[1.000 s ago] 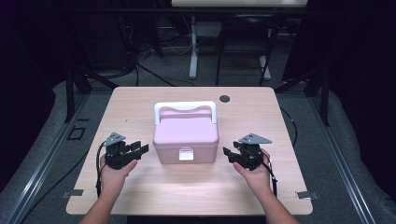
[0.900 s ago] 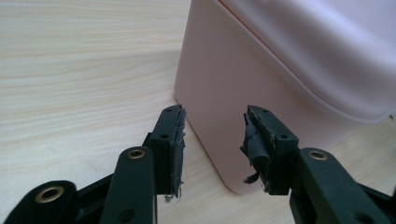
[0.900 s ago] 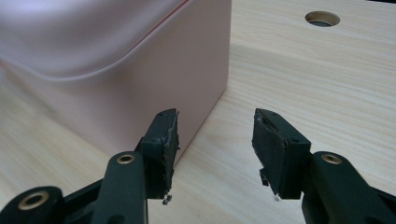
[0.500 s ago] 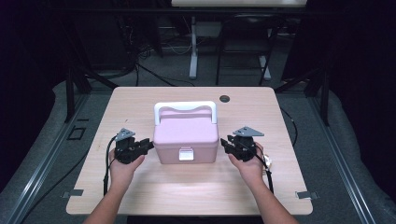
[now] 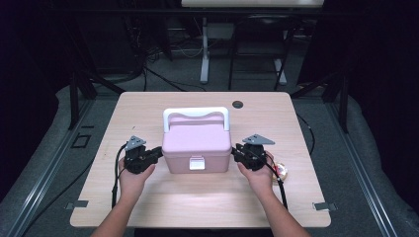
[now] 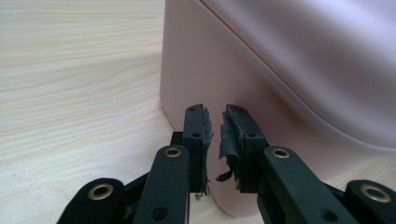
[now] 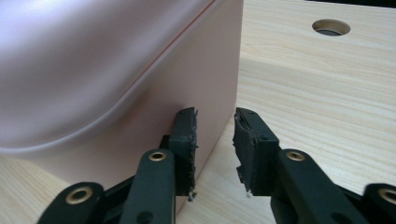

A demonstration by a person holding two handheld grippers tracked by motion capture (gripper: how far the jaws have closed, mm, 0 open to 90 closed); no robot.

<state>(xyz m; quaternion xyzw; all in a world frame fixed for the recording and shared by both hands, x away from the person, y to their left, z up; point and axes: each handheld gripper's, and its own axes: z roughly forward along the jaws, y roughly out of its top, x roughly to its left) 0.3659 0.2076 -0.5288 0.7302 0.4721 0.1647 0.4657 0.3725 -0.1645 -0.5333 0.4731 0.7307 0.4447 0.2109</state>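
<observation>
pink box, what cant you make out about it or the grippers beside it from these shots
- Pink box contents: lid shut, high view.
- Box's back wall: hidden behind its own lid and white handle.
- Whether the left gripper tips touch the box: left gripper view too close to tell.
- Small object by the right hand: too small, high view.

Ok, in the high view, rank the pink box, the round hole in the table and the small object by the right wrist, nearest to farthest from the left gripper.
1. Pink box: right beside the left gripper.
2. Small object: across the box, at the right wrist.
3. Hole: far side of the table, behind the box.
</observation>
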